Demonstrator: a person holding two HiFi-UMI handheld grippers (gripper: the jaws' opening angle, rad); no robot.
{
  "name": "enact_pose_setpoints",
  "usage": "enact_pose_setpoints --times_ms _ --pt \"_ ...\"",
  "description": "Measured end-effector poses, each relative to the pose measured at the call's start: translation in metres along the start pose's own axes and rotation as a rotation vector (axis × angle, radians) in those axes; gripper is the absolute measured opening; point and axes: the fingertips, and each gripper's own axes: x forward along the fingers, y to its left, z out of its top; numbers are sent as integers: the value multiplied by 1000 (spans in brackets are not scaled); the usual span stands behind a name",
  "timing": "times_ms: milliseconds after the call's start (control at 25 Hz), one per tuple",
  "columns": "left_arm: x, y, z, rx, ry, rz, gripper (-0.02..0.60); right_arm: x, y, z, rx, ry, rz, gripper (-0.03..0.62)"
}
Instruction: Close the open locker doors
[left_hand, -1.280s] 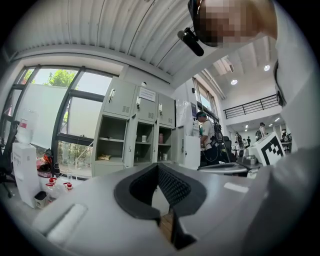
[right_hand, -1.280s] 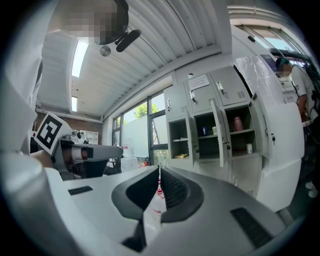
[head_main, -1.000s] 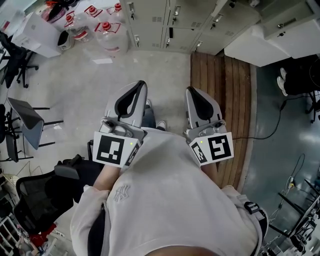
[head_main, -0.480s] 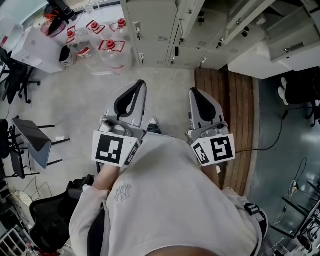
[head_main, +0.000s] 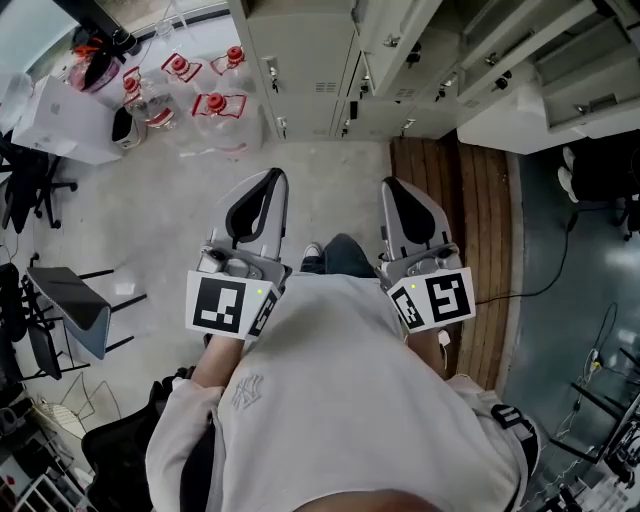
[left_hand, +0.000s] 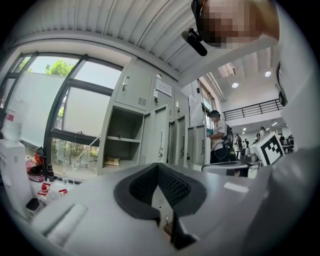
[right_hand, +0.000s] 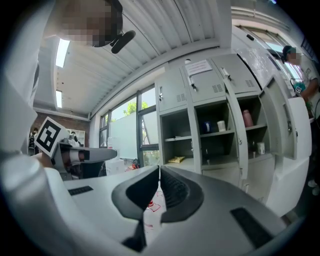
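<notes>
A row of grey lockers (head_main: 300, 50) stands ahead of me, with several doors (head_main: 400, 40) swung out towards the right. In the right gripper view, open compartments (right_hand: 217, 132) hold a cup and a pink bottle, and an open door (right_hand: 235, 125) hangs between them. The left gripper view shows one open compartment (left_hand: 124, 140) beside shut doors (left_hand: 160, 140). My left gripper (head_main: 274, 177) and right gripper (head_main: 388, 186) are held out side by side at chest height, well short of the lockers. Both are shut with nothing between the jaws (left_hand: 158, 168) (right_hand: 159, 170).
Several big water bottles (head_main: 210, 105) and a white box (head_main: 60, 125) stand on the floor at left, near a dark chair (head_main: 65, 305). A wooden platform (head_main: 450, 190) lies before the right lockers, with a cable beside it. A person (left_hand: 218, 142) stands at the row's far end.
I have stepped closer to the lockers, which have slid down and grown in the head view. Both grippers stay shut and side by side.
</notes>
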Motion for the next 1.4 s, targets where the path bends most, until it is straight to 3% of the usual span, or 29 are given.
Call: enact_pose_setpoints --times_ms 440,720,1080,1240,1400 --pt "50 36 -2 -26 16 37 2 52 -44 19 -7 -35 13 12" --pt "115 49 14 -11 -26 59 2 90 -109 61 -30 -108 66 14" --pt "179 56 29 17 -79 103 2 127 -169 98 11 -172 208 17" --pt "189 58 28 22 -72 133 2 139 -169 103 48 -168 344 87" --pt "194 63 28 36 -59 157 2 146 -163 113 119 -193 496 94"
